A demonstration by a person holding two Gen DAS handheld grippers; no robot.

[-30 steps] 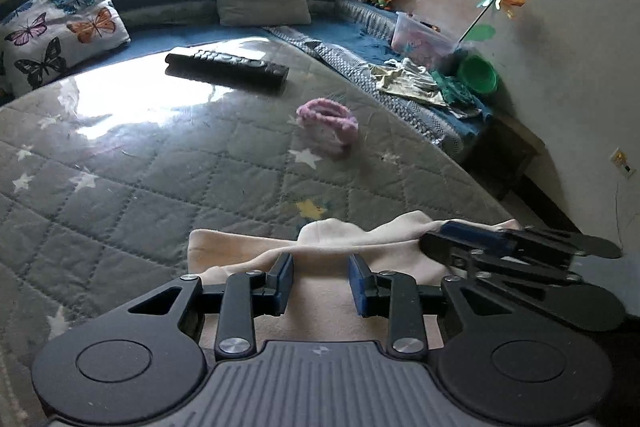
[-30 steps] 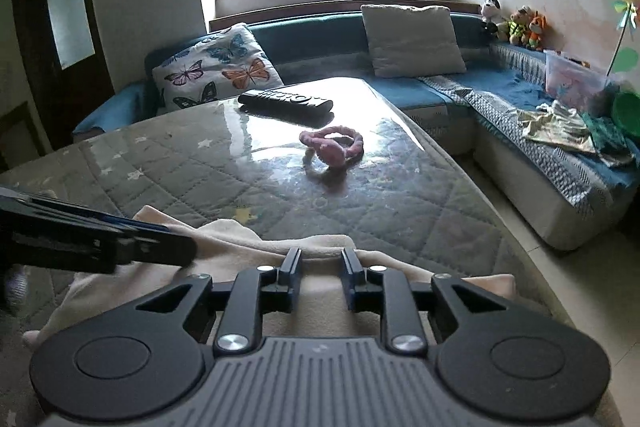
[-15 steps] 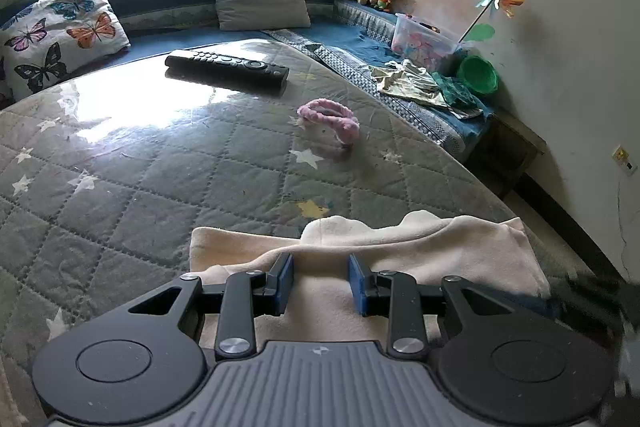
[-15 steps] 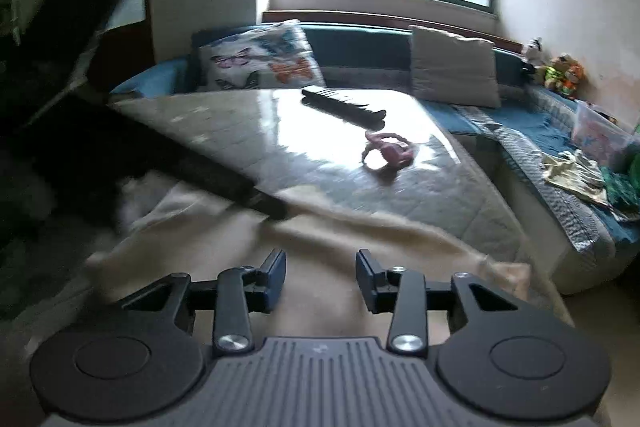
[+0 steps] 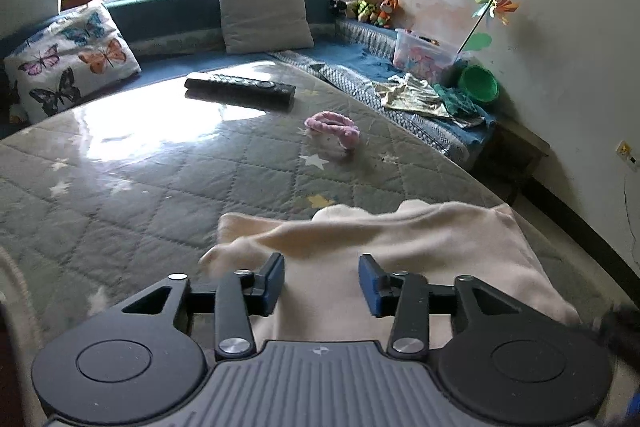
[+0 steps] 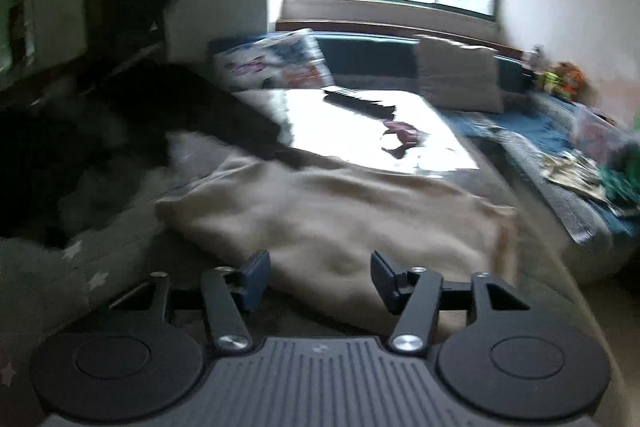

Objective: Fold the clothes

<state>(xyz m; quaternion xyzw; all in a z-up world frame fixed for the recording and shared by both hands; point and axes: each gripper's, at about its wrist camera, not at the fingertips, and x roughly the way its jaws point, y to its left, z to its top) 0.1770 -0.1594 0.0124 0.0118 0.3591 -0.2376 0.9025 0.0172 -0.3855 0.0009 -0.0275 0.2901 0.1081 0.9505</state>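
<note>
Cloth fills our left wrist view: the cream garment [image 5: 400,251] lies on the quilted table [image 5: 140,195] directly under and ahead of our left gripper [image 5: 321,281], jaws apart and empty, its long axis running left to right. Here alone the remote [image 5: 240,89] shows sharply. Our blurred right wrist view shows our right gripper [image 6: 318,281] also open over the garment's near edge.
</note>
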